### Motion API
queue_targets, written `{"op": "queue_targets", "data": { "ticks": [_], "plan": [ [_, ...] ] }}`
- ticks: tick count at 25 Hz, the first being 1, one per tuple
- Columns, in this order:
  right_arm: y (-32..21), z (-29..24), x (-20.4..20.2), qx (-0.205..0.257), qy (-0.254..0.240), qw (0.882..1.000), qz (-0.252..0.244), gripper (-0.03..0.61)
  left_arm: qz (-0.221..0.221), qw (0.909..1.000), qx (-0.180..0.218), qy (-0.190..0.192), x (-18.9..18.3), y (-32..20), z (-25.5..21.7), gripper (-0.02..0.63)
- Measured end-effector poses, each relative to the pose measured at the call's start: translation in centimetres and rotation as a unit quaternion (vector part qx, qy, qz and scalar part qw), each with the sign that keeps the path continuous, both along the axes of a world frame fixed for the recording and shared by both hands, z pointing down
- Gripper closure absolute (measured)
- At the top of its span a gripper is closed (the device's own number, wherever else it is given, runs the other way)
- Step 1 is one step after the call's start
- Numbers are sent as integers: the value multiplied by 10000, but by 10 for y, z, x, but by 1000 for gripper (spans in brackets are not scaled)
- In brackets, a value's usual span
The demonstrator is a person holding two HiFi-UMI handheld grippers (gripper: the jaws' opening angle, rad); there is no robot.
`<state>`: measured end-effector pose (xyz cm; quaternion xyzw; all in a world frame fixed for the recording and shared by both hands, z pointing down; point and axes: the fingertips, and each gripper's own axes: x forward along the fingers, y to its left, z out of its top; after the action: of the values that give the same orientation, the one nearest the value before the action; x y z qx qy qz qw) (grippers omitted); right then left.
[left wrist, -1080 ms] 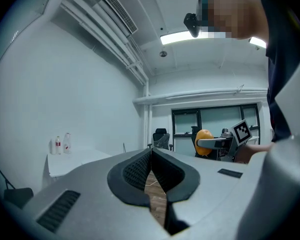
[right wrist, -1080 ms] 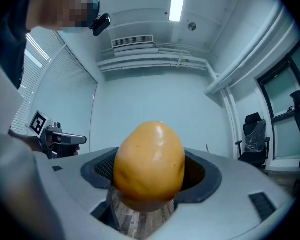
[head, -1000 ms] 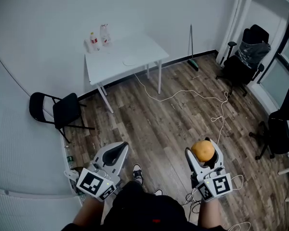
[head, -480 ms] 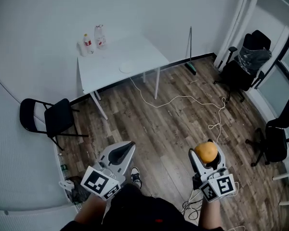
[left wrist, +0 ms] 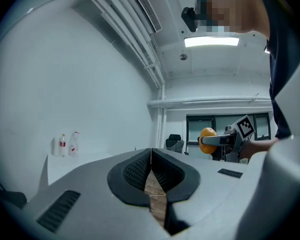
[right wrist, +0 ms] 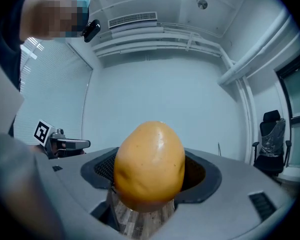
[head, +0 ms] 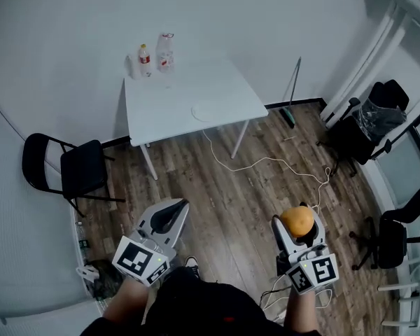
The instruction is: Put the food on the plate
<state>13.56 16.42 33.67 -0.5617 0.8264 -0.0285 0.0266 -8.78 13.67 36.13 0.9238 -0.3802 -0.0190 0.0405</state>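
Fingers of my right gripper are clenched on the round orange fruit; the left gripper is closed, empty. Since a second ago, the white counter bearing the flat white plate has drawn slightly nearer at twelve o'clock but remains well apart. I judge the carry unfinished.

No words or numbers can be read anywhere. The two bottles on the white table have red labels, but the print on them is too small to read. The left gripper has a black and white square marker on its cube. The right gripper has a second marker. These are block patterns, not letters.
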Motion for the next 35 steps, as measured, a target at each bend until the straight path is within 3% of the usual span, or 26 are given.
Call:
{"op": "queue_targets", "data": {
  "ticks": [8,18,29,35],
  "plan": [
    [-81,-1,-49,71,-31,9993,-366,227,-268,9996,-76,5,-40,-68,4,591],
    [-184,27,-30,-135,-61,9978,-653,227,-609,9978,-121,-246,-30,-149,10,591],
    [-350,38,29,-304,-273,9903,-1328,227,-1258,9911,-301,-322,27,-287,-2,591],
    [-418,60,66,-501,-415,9853,-1579,227,-1431,9866,-499,-604,69,-335,11,591]
  ]
}}
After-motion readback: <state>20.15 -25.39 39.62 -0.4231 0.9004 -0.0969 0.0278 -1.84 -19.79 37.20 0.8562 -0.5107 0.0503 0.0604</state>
